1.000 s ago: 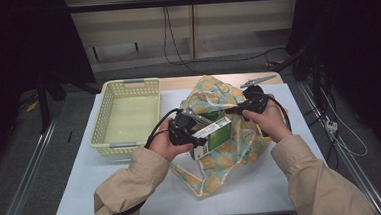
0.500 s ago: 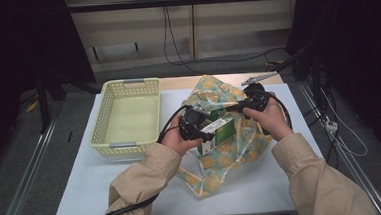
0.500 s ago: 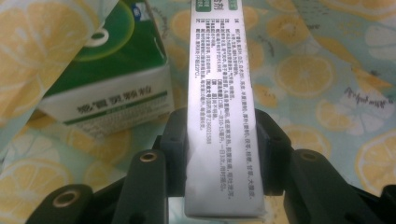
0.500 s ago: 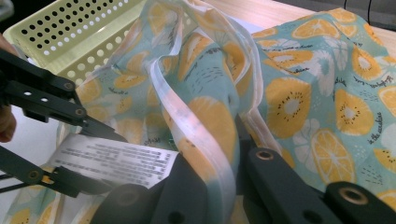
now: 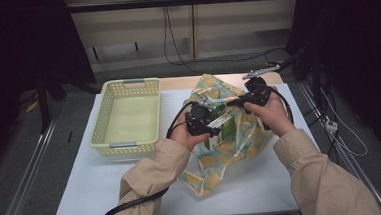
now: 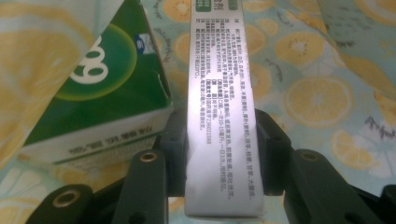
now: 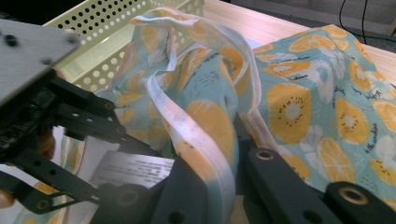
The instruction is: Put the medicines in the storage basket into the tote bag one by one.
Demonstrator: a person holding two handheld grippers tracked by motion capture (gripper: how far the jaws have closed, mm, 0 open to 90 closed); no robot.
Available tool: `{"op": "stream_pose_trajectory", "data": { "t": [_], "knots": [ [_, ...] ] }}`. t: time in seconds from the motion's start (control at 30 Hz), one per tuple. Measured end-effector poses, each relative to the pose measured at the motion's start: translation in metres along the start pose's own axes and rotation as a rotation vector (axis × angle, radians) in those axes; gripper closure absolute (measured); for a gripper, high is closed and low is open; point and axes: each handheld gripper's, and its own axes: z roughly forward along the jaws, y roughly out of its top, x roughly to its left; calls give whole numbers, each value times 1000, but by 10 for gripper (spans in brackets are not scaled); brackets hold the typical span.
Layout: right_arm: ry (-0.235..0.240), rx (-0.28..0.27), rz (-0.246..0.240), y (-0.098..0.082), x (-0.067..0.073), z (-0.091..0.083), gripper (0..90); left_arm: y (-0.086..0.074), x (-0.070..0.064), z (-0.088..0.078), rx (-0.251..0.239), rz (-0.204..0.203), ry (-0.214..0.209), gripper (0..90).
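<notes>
At the left of the white table [image 5: 108,187], a pale yellow perforated basket [image 5: 129,116] is sitting with nothing in it. Just to its right, the left gripper [image 5: 207,120] is gripping a green and white box [image 5: 221,130]; in the left gripper view its two black jaws are pressing on either side of the box's [image 6: 222,116] narrow printed white face, which is running straight up between them. A second green carton [image 6: 98,93] is lying just beside that box on its left in the same view, tilted, with a large white numeral on it. Both boxes are resting over the lemon-print bag [image 5: 221,150], which is spreading across the middle of the table under the person's hands. Farther right, the right gripper [image 5: 250,100] is pinching the bag's rim: in the right gripper view its jaws are closing tight on a fold of the fabric and its white strap [image 7: 205,154], holding the bag [image 7: 299,93] up. In that view the left gripper [image 7: 116,158] is showing at the left, with the box's white face [image 7: 126,170] between its arms and the basket [image 7: 107,28] behind.
</notes>
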Motion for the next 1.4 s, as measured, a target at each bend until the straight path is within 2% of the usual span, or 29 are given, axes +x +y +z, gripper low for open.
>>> {"op": "stream_pose_trajectory", "data": {
  "t": [0.1, 0.13, 0.4, 0.47, 0.6, 0.63, 0.67, 0.73, 0.77, 0.8, 0.83, 0.87, 0.93, 1.07, 1.1, 1.23, 1.33, 1.37, 1.4],
  "knots": [
    [1, -5, -1, 1, 0, 0, 885, 2, 0, 5, 6, 9, -1, 629],
    [1, -8, 1, 1, 0, 0, 886, 2, -1, 6, -6, -4, 0, 629],
    [4, -15, 10, -1, -3, -3, 886, 11, -2, 16, -14, -9, 9, 629],
    [5, -18, 9, -2, -3, -3, 886, 15, -2, 19, -12, 21, 16, 628],
    [6, -27, 14, -4, -4, -4, 886, 21, -4, 26, -17, 30, 34, 628],
    [7, -25, 16, -4, -5, -4, 886, 22, -3, 28, -22, 33, 37, 628],
    [8, -24, 18, -5, -5, -4, 886, 24, -4, 31, -43, 18, 46, 628],
    [6, -24, 20, -6, -7, -6, 886, 26, -4, 35, -60, 34, 74, 626],
    [5, -28, 23, -7, -8, -7, 885, 25, -4, 38, -91, 36, 75, 622],
    [5, -30, 27, -7, -9, -7, 886, 25, -4, 40, -96, 42, 91, 611],
    [6, -32, 29, -8, -10, -8, 886, 24, -2, 42, -111, 28, 53, 556],
    [6, -34, 30, -9, -10, -8, 886, 24, -2, 44, -110, 14, 38, 498],
    [3, -29, 33, -11, -12, -8, 886, 22, -5, 45, -112, 28, 30, 401],
    [4, -26, 40, -15, -14, -7, 885, 19, -11, 37, -66, 65, -1, 249],
    [4, -26, 42, -16, -14, -7, 886, 17, -11, 34, -73, 69, -5, 238],
    [8, -23, 41, -18, -14, -4, 886, 9, -12, 17, -76, 32, -21, 206],
    [9, -19, 40, -19, -13, -2, 885, 0, -13, 4, -48, 56, -8, 185],
    [10, -19, 39, -19, -12, -1, 885, -3, -14, 0, -34, 61, 24, 181],
    [10, -17, 40, -20, -12, 0, 886, -6, -13, -3, -34, 58, -3, 174]
  ]
}}
